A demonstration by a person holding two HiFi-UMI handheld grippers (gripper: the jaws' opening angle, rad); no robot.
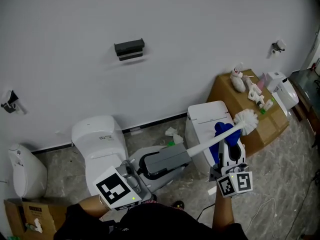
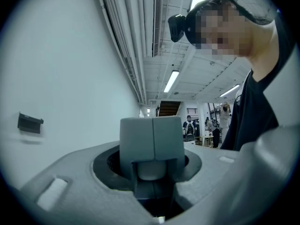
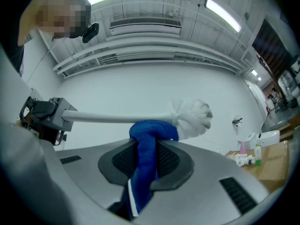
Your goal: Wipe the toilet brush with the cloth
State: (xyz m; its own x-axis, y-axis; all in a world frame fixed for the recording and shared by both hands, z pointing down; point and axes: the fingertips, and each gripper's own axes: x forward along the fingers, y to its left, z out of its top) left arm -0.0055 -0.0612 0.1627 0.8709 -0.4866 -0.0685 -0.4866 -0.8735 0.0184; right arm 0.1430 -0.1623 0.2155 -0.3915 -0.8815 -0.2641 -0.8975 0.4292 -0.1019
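The toilet brush has a long white handle [image 1: 207, 144] and a white bristle head [image 1: 246, 120], and it lies nearly level across the middle of the head view. My left gripper [image 1: 176, 157] is shut on the handle's end [image 2: 150, 170]; the right gripper view shows that grip at its left [image 3: 46, 118]. My right gripper [image 1: 226, 145] is shut on a blue cloth [image 1: 224, 132]. The cloth [image 3: 149, 138] bulges out of the jaws and presses against the underside of the handle [image 3: 117, 118], right beside the bristle head [image 3: 192, 118].
A white toilet [image 1: 98, 143] stands below left, and a second white tank [image 1: 207, 115] sits behind the brush. A cardboard box [image 1: 235, 96] with bottles and a white dispenser [image 1: 284, 91] is at the right. Paper scraps [image 1: 172, 133] lie on the floor. A black holder [image 1: 129, 48] hangs on the wall.
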